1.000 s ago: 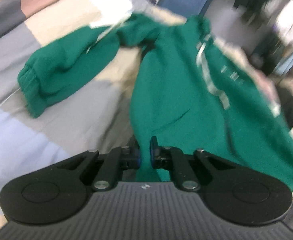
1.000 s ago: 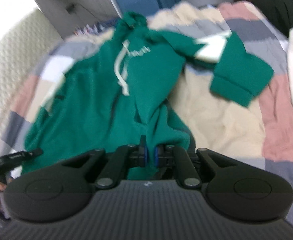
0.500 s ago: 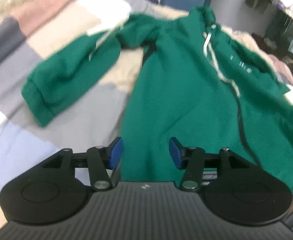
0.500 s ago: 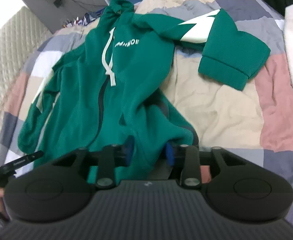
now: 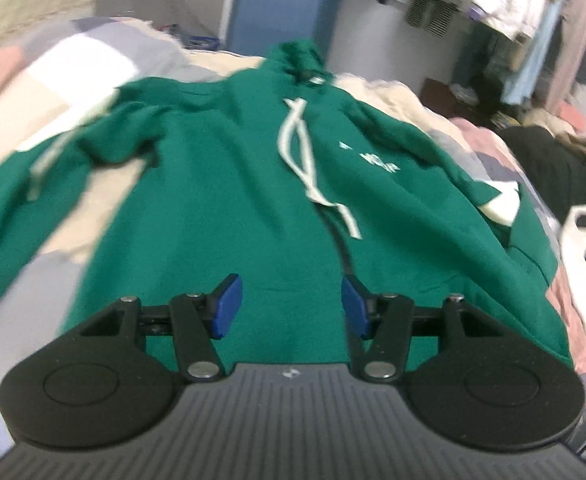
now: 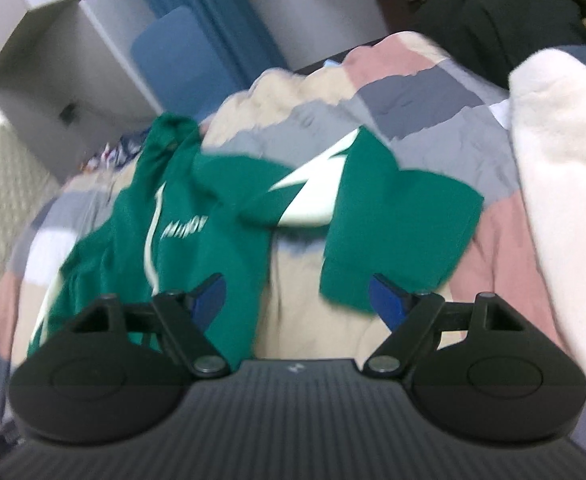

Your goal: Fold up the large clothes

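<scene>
A green zip hoodie (image 5: 233, 200) with white drawstrings lies face up on the patchwork bed cover, hood far from me. My left gripper (image 5: 291, 306) is open and empty above the hoodie's lower hem. In the right wrist view the hoodie (image 6: 189, 240) lies at left, and its right sleeve (image 6: 397, 232), with a white flash mark, bends toward me. My right gripper (image 6: 297, 304) is open and empty, with the sleeve cuff just beyond its right finger.
The bed cover (image 6: 425, 92) has grey, pink and cream patches. A white fluffy blanket (image 6: 565, 200) lies at the right. A blue chair (image 5: 273, 4) stands beyond the bed. Dark clothes (image 5: 553, 168) are piled at the right.
Both grippers were shut on the hoodie's lower hem a second ago. They have opened, let it go and pulled back. The right gripper has swung right toward the sleeve.
</scene>
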{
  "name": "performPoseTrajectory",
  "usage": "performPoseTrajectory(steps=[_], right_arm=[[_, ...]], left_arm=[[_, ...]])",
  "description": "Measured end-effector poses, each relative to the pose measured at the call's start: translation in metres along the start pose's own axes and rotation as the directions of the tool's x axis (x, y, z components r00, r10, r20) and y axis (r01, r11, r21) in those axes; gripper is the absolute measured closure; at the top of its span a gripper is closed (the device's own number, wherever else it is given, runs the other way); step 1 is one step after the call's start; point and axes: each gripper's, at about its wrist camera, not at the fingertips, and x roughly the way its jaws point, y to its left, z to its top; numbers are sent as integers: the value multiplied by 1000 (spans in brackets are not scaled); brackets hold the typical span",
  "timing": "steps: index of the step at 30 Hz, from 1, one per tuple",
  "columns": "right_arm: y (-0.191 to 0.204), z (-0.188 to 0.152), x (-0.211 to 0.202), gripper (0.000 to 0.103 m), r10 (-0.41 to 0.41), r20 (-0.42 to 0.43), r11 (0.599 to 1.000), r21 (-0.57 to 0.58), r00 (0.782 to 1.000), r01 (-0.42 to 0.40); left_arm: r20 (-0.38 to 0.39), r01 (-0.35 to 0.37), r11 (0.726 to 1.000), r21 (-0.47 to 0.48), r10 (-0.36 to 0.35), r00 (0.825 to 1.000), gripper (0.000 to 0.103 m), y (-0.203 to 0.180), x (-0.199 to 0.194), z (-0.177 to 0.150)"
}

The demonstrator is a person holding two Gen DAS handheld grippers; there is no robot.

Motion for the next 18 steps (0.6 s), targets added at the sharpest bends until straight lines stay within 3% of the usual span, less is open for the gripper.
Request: performPoseTrajectory(steps=[4,6,9,12,16,18], right_arm=[[-17,6,35,24,-42,6,998,52,999,41],[-18,5,53,24,-62,0,998,25,998,62],[-16,-3,87,24,-115,-37,993,-44,993,113],[-10,-9,112,21,-173,-57,976,-144,983,164],[8,-26,141,19,-272,-77,902,-367,959,226],[6,-27,144,20,-272,-64,891,-394,960,227]], left_arm=[[-47,17,999,37,-15,999,42,-12,51,-9],[-90,19,998,54,-14,996,42,-10,77,-18],[-122,-9,995,101,21,992,42,-9,103,-30],[-116,-9,993,115,22,993,40,-9,105,-34],[-105,-1,993,121,14,994,40,-9,104,-33],[-97,11,993,116,1,995,40,-6,104,-31]])
